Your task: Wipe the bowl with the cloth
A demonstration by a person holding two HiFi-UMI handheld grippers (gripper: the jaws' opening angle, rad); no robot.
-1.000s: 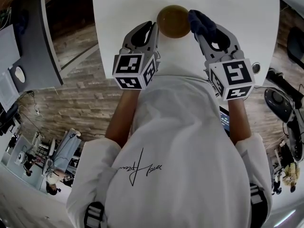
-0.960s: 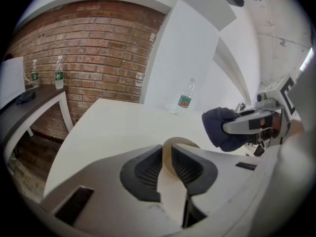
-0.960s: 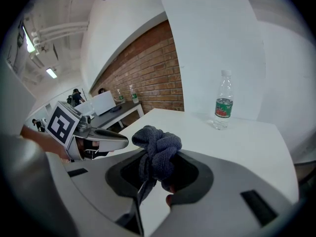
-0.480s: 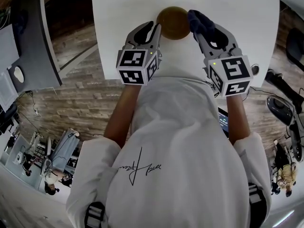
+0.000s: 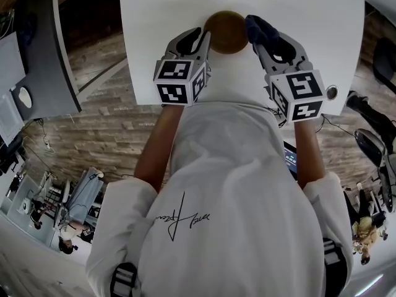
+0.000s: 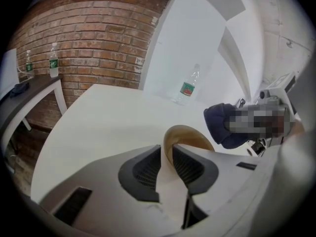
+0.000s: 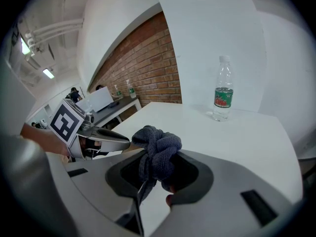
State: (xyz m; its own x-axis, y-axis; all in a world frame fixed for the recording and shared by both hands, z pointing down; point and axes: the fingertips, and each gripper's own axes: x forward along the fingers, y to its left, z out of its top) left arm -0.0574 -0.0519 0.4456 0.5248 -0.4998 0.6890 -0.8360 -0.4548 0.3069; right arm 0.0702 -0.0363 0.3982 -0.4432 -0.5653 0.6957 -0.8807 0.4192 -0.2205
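A tan bowl (image 5: 226, 31) is held tilted over the white table (image 5: 309, 17), its rim pinched between the jaws of my left gripper (image 5: 206, 39). From the left gripper view the bowl (image 6: 190, 138) opens toward the right, with that gripper (image 6: 167, 157) shut on its near edge. My right gripper (image 5: 255, 34) is shut on a bunched dark blue cloth (image 5: 260, 28), which sits right beside the bowl's right side. In the right gripper view the cloth (image 7: 157, 149) bulges out between the jaws of the right gripper (image 7: 153, 174).
A clear water bottle (image 7: 223, 90) with a red and green label stands at the far side of the table, also in the left gripper view as the bottle (image 6: 188, 86). A brick wall (image 6: 89, 38) and a dark side table (image 6: 29, 90) lie to the left.
Both grippers have shifted slightly away from me, with the bowl and the cloth carried along. The grips are unchanged.
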